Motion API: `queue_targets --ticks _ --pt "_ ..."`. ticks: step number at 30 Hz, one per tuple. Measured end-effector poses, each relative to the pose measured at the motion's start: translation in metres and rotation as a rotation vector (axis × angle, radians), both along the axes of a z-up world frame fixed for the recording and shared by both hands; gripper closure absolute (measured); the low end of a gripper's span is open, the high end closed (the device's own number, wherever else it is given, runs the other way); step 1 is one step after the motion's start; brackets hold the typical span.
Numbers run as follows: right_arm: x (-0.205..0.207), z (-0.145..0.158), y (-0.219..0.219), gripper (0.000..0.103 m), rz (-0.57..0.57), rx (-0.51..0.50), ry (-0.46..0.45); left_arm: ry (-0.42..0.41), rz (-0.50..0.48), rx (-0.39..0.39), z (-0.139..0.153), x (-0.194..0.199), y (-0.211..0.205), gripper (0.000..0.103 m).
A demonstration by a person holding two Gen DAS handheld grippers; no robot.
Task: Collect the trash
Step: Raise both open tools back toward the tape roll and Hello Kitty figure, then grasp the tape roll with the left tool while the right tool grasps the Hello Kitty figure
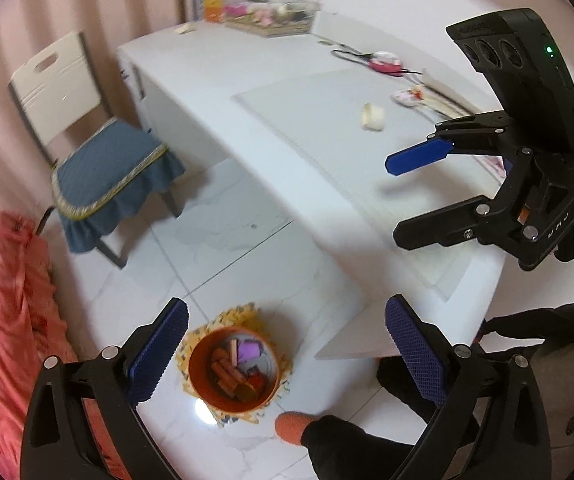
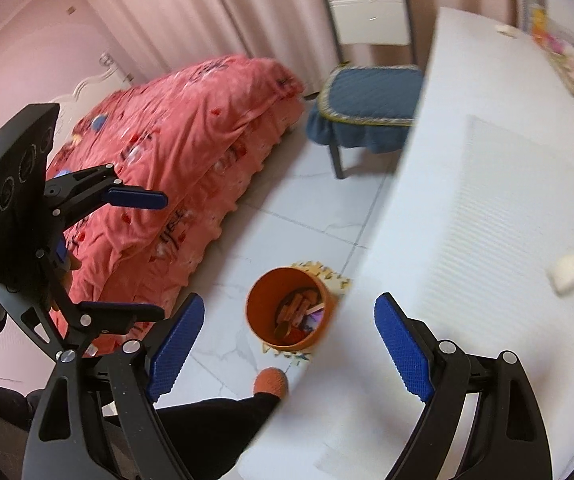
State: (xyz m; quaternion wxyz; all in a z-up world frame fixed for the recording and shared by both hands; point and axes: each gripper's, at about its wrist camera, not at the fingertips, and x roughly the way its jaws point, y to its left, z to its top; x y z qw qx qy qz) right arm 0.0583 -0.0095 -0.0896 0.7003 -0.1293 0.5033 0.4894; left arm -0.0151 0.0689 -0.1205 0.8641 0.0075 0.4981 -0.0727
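Note:
An orange bin [image 1: 233,368] stands on a patterned mat on the floor beside the white table [image 1: 287,128]; it holds brown wrappers and a purple scrap. It also shows in the right wrist view [image 2: 289,310]. My left gripper [image 1: 287,354] is open and empty, held above the bin. My right gripper [image 2: 289,348] is open and empty over the table's near edge; it also shows in the left wrist view [image 1: 393,200]. A small crumpled white wad [image 1: 373,117] lies on the table mat, also in the right wrist view [image 2: 565,274]. A pink-and-white wrapper [image 1: 407,95] lies farther back.
A chair with a blue cushion [image 1: 107,168] stands by the table's left side. A bed with a red quilt [image 2: 175,148] lies left of the bin. Scissors and a pink item [image 1: 383,62] and a clear box of clutter [image 1: 275,14] sit at the table's back. The person's orange-slippered foot [image 1: 291,426] is near the bin.

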Motion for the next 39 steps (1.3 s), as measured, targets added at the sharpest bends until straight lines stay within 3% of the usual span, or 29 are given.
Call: queue_targets --ticks 14,24,30,39 --pt "0.053 0.015 -0.127 0.014 -0.238 0.002 -0.051 -0.04 -0.189 0.001 0.016 0.067 -0.085 0.006" --pt "0.104 0.011 -0.196 0.014 -0.367 -0.004 -0.068 -0.042 -0.237 -0.017 0.009 0.128 -0.125 0.006" --pt "0.141 0.0 -0.22 0.014 -0.436 -0.002 -0.062 -0.032 -0.219 -0.035 -0.004 0.172 -0.138 0.006" --pt "0.186 -0.02 -0.223 0.014 -0.463 -0.027 -0.056 -0.008 -0.261 -0.052 -0.029 0.219 -0.152 0.006"
